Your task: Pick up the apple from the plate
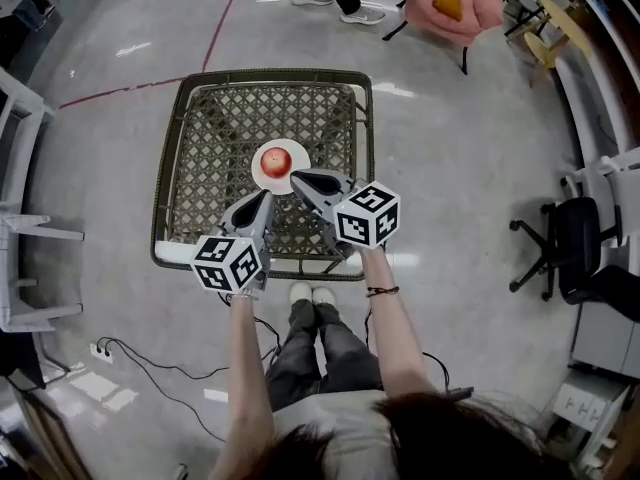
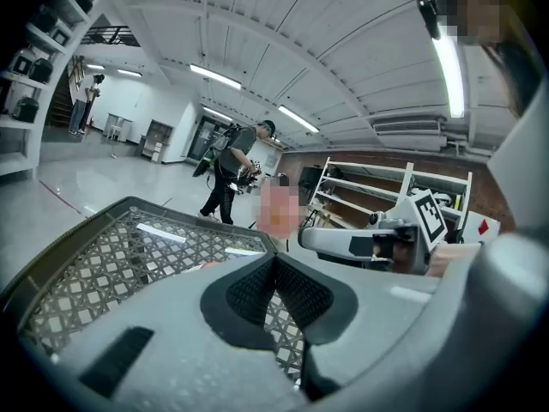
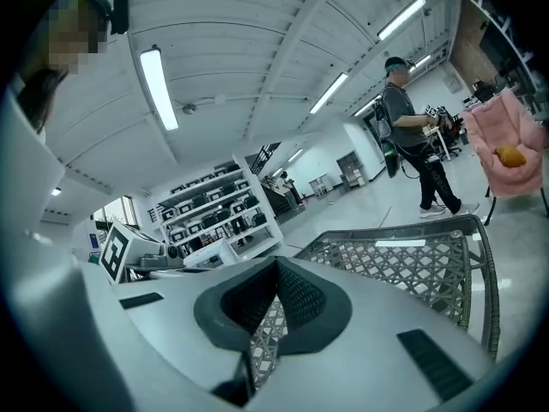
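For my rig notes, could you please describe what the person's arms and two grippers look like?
Both the left claw and right claw are grey and tapered, with black textured pads. Each carries a white cube bearing black square markers. The forearms are unsleeved; a dark band circles the right wrist.

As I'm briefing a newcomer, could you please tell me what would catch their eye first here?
A red apple sits on a round white plate at the middle of the dark woven-lattice square table. The grey left gripper and right gripper, both shut and empty, point toward it.
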Tool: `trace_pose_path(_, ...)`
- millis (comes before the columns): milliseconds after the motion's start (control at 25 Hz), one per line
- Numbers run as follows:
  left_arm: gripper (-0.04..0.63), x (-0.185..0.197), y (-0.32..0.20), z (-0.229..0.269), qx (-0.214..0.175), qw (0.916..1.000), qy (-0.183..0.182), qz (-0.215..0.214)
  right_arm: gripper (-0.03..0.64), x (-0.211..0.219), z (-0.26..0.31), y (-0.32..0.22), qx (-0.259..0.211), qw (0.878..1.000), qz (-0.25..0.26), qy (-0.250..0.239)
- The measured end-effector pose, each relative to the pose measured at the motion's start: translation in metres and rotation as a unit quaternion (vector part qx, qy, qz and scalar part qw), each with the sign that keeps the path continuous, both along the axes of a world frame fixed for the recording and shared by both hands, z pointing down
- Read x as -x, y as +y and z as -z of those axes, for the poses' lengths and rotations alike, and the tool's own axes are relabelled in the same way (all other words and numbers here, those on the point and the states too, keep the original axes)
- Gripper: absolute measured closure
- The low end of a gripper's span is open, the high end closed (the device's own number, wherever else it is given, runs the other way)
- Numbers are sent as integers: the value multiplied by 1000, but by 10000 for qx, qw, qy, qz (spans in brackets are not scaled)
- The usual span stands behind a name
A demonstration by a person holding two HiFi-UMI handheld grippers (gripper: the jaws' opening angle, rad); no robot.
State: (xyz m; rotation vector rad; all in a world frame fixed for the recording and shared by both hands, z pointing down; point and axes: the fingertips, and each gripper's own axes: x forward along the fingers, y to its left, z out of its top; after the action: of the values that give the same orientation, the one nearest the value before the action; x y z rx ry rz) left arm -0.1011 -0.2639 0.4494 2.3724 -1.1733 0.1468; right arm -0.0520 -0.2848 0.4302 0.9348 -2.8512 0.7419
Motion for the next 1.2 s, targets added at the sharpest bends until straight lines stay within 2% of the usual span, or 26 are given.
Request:
trace_pose_path(120,584,7,-8,-10,44,9997,-228,-29,607,6,-11,-8,32,10000,-4,-12)
trace_pose_path(320,584,7,-16,-28,143,9993,-332,-30,607,6,-30,-14,190,9998,83,24)
trace_pose_path(680,584,5,-30,-63,190,9968,-762,-157,609,9,-66,-25,402,9990,136,149)
trace_pose_path(1200,583,6,-50,-89,300,9943,-949,-369,607,10,-93,-40,543,9981,141,257)
